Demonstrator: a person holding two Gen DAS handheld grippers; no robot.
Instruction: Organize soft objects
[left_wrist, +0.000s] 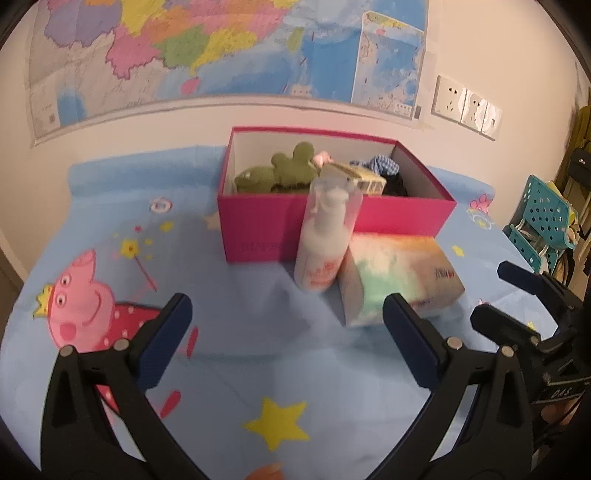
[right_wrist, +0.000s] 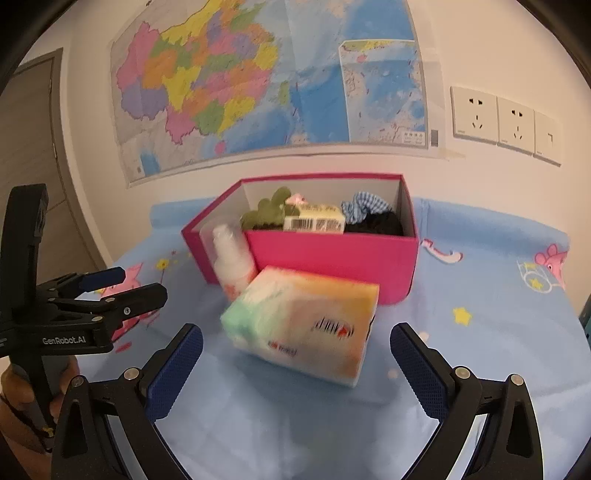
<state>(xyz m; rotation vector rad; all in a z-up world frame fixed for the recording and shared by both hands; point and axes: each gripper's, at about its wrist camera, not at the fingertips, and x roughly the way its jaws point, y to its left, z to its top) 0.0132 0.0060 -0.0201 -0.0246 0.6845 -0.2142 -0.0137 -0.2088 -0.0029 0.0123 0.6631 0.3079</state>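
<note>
Left gripper (left_wrist: 286, 317) and right gripper (right_wrist: 295, 347), each with jaws spread wide and nothing between the blue pads. No earlier view is given for comparison.

Task objects. A soft tissue pack (right_wrist: 301, 325), pastel green to orange, lies on the bedsheet (left_wrist: 258, 332) just ahead of the right gripper's fingertips, roughly centred between them but beyond the pads, not touched. In the left wrist view the same tissue pack (left_wrist: 400, 280) lies just past the right-hand finger (left_wrist: 410, 339), whose tip overlaps its near corner in the picture; contact cannot be confirmed. A white pump bottle (left_wrist: 325, 240) stands upright beyond the fingers, between the pack and the pink box (left_wrist: 258, 225). The box, open-topped, holds a green plush toy (left_wrist: 284, 171), a small carton (right_wrist: 314, 219), a blue checked cloth (right_wrist: 364, 206) and a dark fabric (right_wrist: 376, 223).

Surface and room. The sheet is light blue with cartoon pigs and yellow stars. A coloured wall map (right_wrist: 266, 77) hangs behind the box; wall sockets (right_wrist: 506, 123) lie to its right. A teal perforated rack (left_wrist: 543, 225) stands at the right edge of the left wrist view.

Obscured. Both views are motion-blurred; print on pack and bottle is unreadable. The plush toy is partly hidden by the box wall.
</note>
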